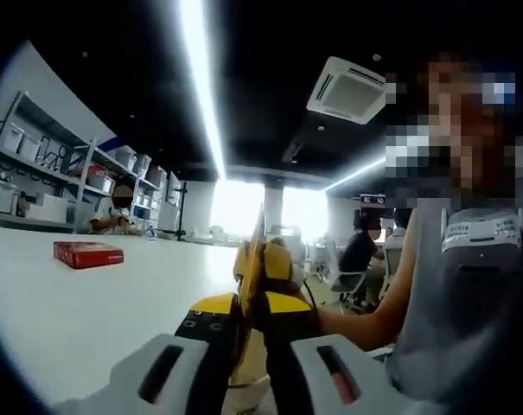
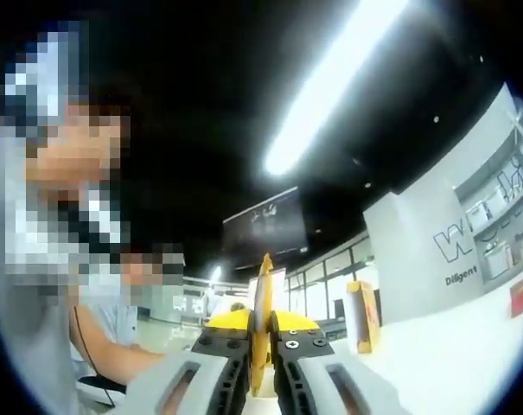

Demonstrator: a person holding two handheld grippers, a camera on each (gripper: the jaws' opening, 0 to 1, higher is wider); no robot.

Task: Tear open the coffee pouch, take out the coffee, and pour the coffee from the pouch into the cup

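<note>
Two hand-held grippers pinch one yellow coffee pouch (image 1: 254,259) edge-on above a white tabletop (image 1: 88,320). In the left gripper view, the left gripper (image 1: 251,322) has its jaws clamped together on the pouch's lower edge, the thin foil rising upright from between them; a second yellow-and-black gripper head sits against the pouch's far side, just beyond. In the right gripper view, the right gripper (image 2: 261,337) is likewise closed on the pouch (image 2: 261,294), whose narrow top edge stands up like a blade between the yellow jaw tips.

The tabletop stretches wide and bare to the left of the left gripper — a red box (image 1: 88,253) lies flat well away, near the far edge. A person in a grey sleeveless top (image 1: 464,285) stands close on the right, forearm reaching in toward the grippers. In the right gripper view, a small yellow carton (image 2: 363,316) stands upright on the tabletop (image 2: 451,363) just right of the jaws, with open white surface beyond it. Shelving (image 1: 45,173) lines the far wall; seated people (image 1: 361,251) work in the background. Whether the pouch is torn cannot be told.
</note>
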